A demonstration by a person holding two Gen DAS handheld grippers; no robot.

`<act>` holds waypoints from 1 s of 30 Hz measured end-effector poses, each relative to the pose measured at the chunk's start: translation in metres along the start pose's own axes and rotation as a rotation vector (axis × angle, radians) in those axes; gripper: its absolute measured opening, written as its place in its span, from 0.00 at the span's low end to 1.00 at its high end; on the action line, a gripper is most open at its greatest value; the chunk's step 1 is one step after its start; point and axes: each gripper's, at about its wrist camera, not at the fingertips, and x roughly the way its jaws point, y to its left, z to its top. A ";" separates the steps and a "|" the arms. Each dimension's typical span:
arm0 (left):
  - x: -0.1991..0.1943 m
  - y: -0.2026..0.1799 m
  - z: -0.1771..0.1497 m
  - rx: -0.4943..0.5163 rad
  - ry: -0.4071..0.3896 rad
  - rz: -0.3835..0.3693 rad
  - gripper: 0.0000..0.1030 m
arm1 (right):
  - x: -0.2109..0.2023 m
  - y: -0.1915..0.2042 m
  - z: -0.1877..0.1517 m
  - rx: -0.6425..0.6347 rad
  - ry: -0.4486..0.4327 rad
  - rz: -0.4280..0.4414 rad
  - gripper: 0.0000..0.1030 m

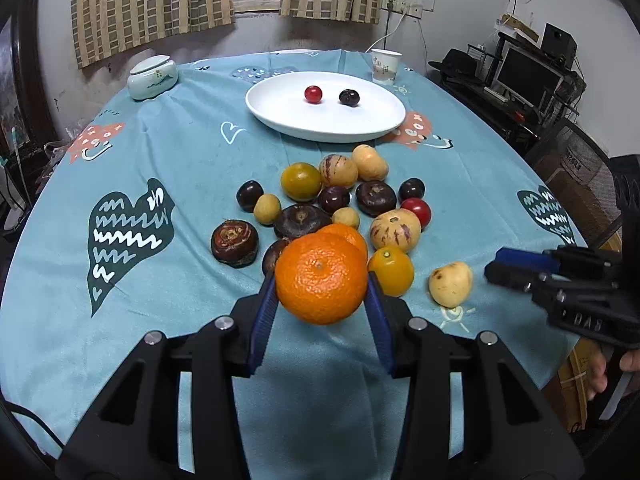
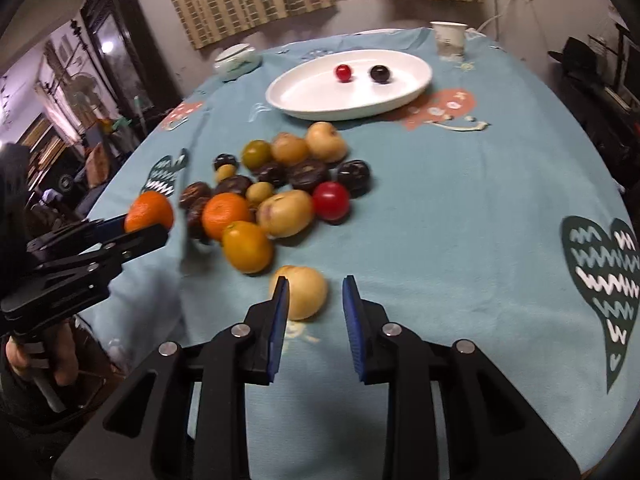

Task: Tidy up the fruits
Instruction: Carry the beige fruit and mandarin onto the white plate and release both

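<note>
Left hand-held gripper [image 1: 321, 280] clamped on an orange [image 1: 316, 264], blue pads pressed to both its sides.

Held at the near edge of the fruit heap [image 1: 336, 200], just in front of a second orange [image 1: 352, 236] lying among yellow, striped and dark fruits on the blue-clothed bench [image 1: 160, 280]. Right hand-held gripper [image 2: 316, 279] off to the side, jaws drawn close together and empty, poised over a pale yellow fruit [image 2: 306, 294] lying apart from the heap. Beyond the heap, a white plate [image 1: 280, 116] with one red fruit [image 1: 313, 94] and one dark fruit [image 1: 349, 97], apart from each other. Farther back, a paper cup [image 1: 385, 65] and a lidded jar [image 1: 153, 77].
</note>
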 end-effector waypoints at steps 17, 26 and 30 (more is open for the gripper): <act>-0.009 0.019 0.006 -0.025 -0.025 0.005 0.43 | 0.021 0.009 0.009 -0.055 -0.011 -0.143 0.38; 0.005 0.029 0.069 -0.015 0.018 -0.045 0.43 | 0.002 0.007 0.044 -0.087 -0.073 -0.140 0.38; 0.027 0.028 0.123 0.007 0.031 -0.033 0.43 | 0.013 -0.001 0.104 -0.118 -0.113 -0.169 0.38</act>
